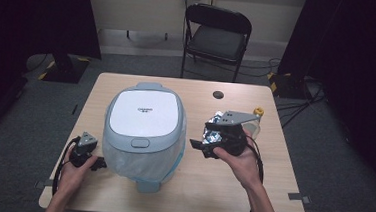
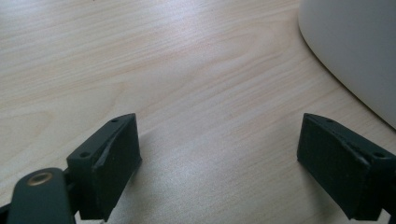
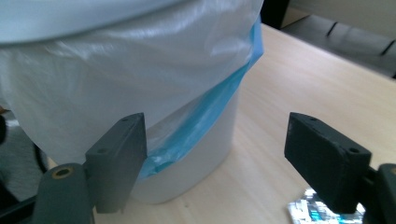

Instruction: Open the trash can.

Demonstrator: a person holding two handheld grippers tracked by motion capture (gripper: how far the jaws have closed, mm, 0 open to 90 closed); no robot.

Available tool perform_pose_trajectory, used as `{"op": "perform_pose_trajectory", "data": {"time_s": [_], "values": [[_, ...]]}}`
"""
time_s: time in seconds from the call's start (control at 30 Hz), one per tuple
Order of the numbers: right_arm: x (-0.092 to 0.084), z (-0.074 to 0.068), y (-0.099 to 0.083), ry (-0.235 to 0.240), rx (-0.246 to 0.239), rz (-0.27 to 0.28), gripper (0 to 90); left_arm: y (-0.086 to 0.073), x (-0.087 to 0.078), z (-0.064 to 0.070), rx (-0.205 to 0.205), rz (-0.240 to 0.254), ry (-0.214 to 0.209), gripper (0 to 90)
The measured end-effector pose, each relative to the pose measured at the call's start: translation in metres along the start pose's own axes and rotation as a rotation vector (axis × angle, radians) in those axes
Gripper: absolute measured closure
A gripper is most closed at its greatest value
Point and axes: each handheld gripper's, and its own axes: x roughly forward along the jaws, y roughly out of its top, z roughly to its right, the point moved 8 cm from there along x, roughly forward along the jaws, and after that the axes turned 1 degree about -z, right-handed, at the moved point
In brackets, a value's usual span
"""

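Observation:
A grey-and-white lidded bin (image 1: 145, 115) stands at the middle of the wooden table (image 1: 119, 196), lined with a white plastic bag that has a blue band (image 3: 205, 121). My left gripper (image 1: 100, 163) rests low at the bin's left front. It is open, with bare wood between its jaws (image 2: 219, 135) and the bin's wall (image 2: 355, 46) to one side. My right gripper (image 1: 199, 146) hovers at the bin's right and points at its bagged side (image 3: 116, 84). It is open (image 3: 215, 135) with nothing gripped. A crumpled silver foil wrapper (image 1: 213, 134) lies on the table under it (image 3: 317, 212).
A small yellow-capped bottle (image 1: 258, 112) stands behind the right gripper near the table's right edge. A dark round hole (image 1: 218, 94) sits in the far part of the tabletop. A black folding chair (image 1: 216, 38) stands beyond the table.

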Motion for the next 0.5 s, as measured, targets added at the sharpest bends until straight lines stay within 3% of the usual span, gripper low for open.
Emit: {"op": "perform_pose_trajectory", "data": {"time_s": [0.2, 0.27, 0.3, 0.5], "values": [[-0.025, -0.012, 0.035, 0.046, -0.023, 0.085, 19.8, 0.0, 0.001, -0.001, -0.002, -0.004, 0.01, 11.7], [-0.028, -0.018, 0.045, 0.059, -0.043, 0.093, 19.0, 0.0, 0.001, -0.001, -0.001, -0.007, 0.014, 11.3], [-0.031, -0.027, 0.056, 0.092, -0.056, 0.114, 19.2, 0.0, 0.001, -0.001, -0.002, -0.007, 0.014, 11.3], [-0.033, -0.046, 0.078, 0.117, -0.097, 0.162, 21.7, 0.0, 0.001, -0.001, -0.002, -0.007, 0.013, 11.3]]}}
